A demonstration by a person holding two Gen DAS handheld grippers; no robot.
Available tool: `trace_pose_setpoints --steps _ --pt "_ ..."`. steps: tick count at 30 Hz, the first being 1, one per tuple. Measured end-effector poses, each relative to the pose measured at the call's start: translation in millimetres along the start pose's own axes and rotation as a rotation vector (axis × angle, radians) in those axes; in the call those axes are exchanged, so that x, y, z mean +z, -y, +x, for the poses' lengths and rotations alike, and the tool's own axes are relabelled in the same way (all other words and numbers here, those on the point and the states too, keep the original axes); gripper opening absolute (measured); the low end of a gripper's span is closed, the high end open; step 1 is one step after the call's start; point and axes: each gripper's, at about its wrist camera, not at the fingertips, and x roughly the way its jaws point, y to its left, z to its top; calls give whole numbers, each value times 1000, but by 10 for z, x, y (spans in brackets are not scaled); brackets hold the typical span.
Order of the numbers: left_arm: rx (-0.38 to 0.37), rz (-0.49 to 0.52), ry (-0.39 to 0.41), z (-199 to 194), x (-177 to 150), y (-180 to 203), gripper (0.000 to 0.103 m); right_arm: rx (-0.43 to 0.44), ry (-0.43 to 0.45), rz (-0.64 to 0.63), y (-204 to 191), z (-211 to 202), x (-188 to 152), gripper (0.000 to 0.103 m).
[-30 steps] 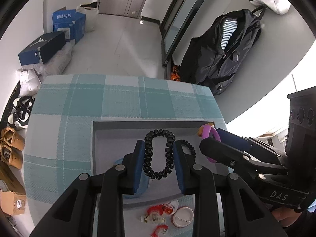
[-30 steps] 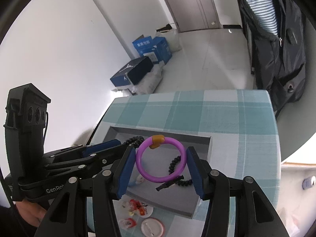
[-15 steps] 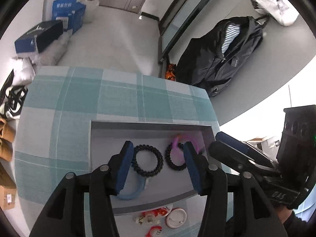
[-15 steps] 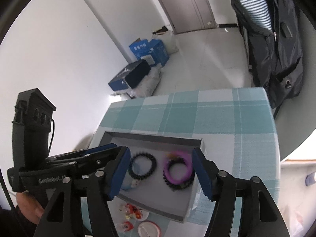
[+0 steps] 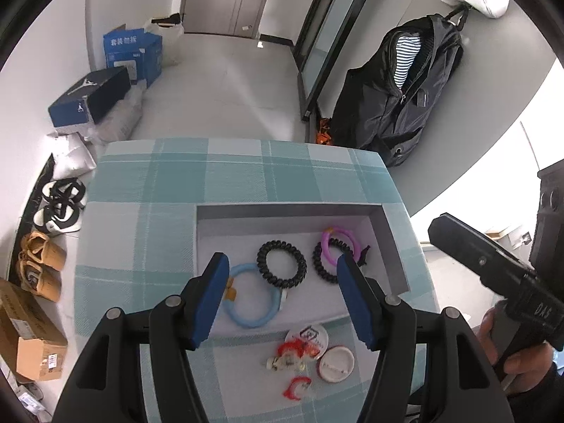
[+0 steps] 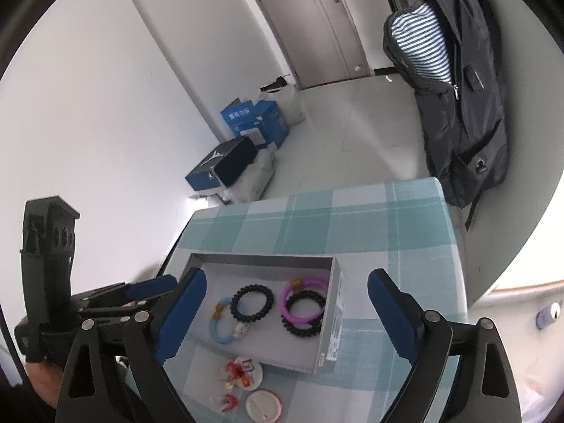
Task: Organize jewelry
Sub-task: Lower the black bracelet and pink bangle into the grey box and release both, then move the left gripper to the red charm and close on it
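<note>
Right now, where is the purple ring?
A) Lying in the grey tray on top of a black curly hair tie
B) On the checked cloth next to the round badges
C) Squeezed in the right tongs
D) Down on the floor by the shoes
A: the purple ring lies in the grey tray, overlapping a black curly hair tie, and the right tongs stand open with nothing in them.

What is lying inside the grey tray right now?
Inside the grey tray: a blue ring, a black coil tie, and a purple ring overlapping a second black coil.
</note>
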Motion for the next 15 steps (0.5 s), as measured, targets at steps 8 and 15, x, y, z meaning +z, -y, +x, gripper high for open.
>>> trace_pose_setpoints --steps 8,15 --pt "30 -5 27 -194 -239 -13 71 -3 14 -17 -92 -210 -154 101" --pt "55 -16 10 -214 -513 -33 76 -29 -8 -35 -119 -294 -420 103"
